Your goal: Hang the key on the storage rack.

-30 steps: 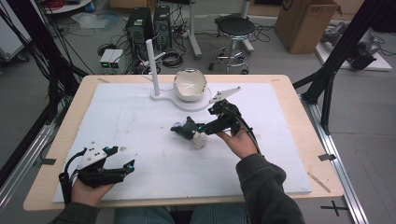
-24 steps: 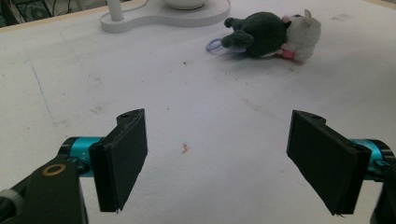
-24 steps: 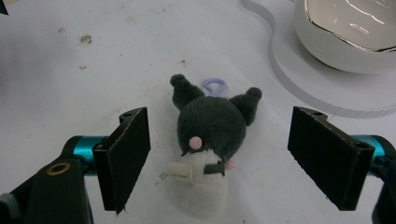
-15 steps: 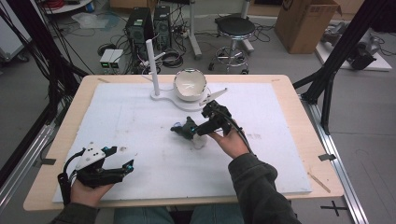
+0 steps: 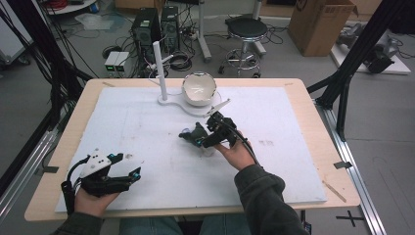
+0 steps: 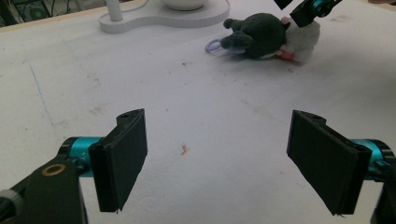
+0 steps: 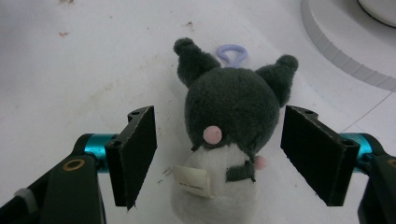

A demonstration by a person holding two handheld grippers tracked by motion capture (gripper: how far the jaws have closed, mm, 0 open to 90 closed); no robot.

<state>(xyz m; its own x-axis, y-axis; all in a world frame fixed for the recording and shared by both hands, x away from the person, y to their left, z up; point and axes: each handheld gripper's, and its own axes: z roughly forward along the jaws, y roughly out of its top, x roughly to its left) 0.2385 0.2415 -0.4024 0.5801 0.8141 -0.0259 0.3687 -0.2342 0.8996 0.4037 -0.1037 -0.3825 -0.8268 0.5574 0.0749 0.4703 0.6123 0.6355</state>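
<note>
The left claw (image 5: 128, 172) sits low at the near left corner of the bench (image 5: 303, 98), held in a hand (image 5: 90, 200). Its two black jaws are wide apart with nothing between them. In the left gripper view, only the bare white mat (image 6: 196, 107) lies between the jaws, with a tiny red speck (image 6: 185, 149) on it.

Farther out, near the middle of the mat, lies a small plush toy (image 5: 195, 134). It has a dark grey head with two ears, a white body, a little pink spot and a small white tag (image 7: 191, 178). A pale purple loop (image 7: 232, 53) sticks out from the top of its head. The toy is lying down on the mat.

The right claw (image 5: 204, 142) is right at the toy, held by the other hand (image 5: 239, 152) in a dark sleeve (image 5: 266, 200). In the right gripper view its jaws are apart, one on each side of the toy's body, and they do not touch it.

Just past the toy is a white stand (image 5: 176, 104) with a tall white post (image 5: 159, 68) and a round white bowl (image 5: 198, 89) on it.

Beyond the bench, on the floor, are a stool (image 5: 247, 29), a cardboard box (image 5: 320, 24), computer cases (image 5: 156, 24) and many cables
</note>
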